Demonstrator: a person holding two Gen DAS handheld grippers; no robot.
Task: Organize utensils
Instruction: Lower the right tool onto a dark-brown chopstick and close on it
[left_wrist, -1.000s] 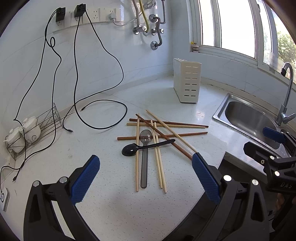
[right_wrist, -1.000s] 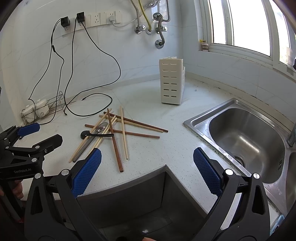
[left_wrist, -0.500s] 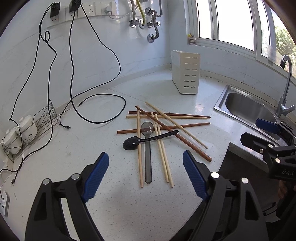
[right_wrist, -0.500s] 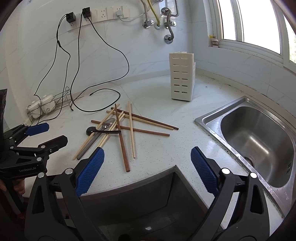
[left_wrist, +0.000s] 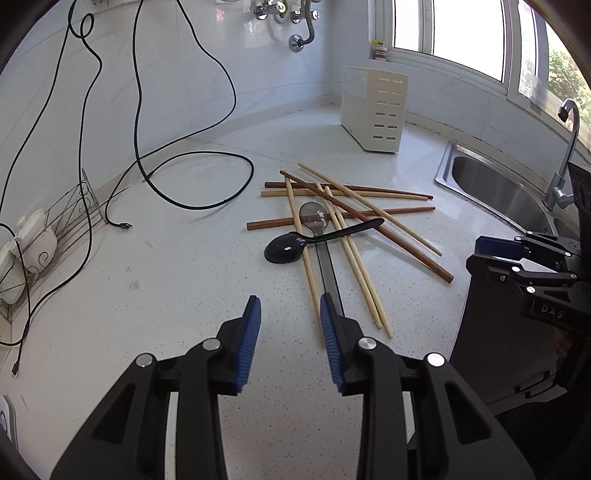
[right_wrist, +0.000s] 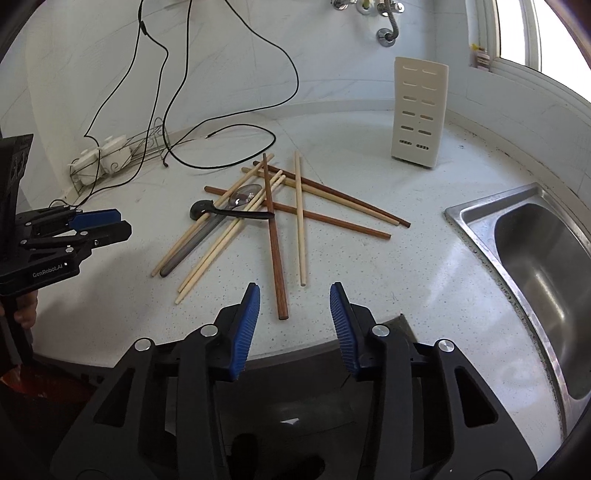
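Note:
Light and dark wooden chopsticks (left_wrist: 413, 254) lie crossed in a pile on the white counter (left_wrist: 166, 280). A black spoon (left_wrist: 284, 249) and a grey-handled metal spoon (left_wrist: 314, 216) lie among them. A cream slotted utensil holder (left_wrist: 375, 109) stands behind the pile. My left gripper (left_wrist: 290, 301) hovers over the near ends of the pile, jaws closing, nothing between the pads. My right gripper (right_wrist: 294, 288) hangs over the counter's front edge, jaws closing. The end of a dark chopstick (right_wrist: 275, 251) shows below its gap, untouched. Each gripper appears in the other's view: right gripper (left_wrist: 495, 251), left gripper (right_wrist: 96, 221).
A steel sink (right_wrist: 535, 240) with a tap (left_wrist: 565, 147) is set into the counter at the right. Black cables (left_wrist: 207, 184) loop over the counter from the wall. A wire rack with white ceramic pots (left_wrist: 26, 240) sits at the left. The utensil holder (right_wrist: 419, 110) stands near the window.
Both grippers have narrowed from wide open to a small gap. Both have come down and closer to the chopstick pile, which now looks larger in each view.

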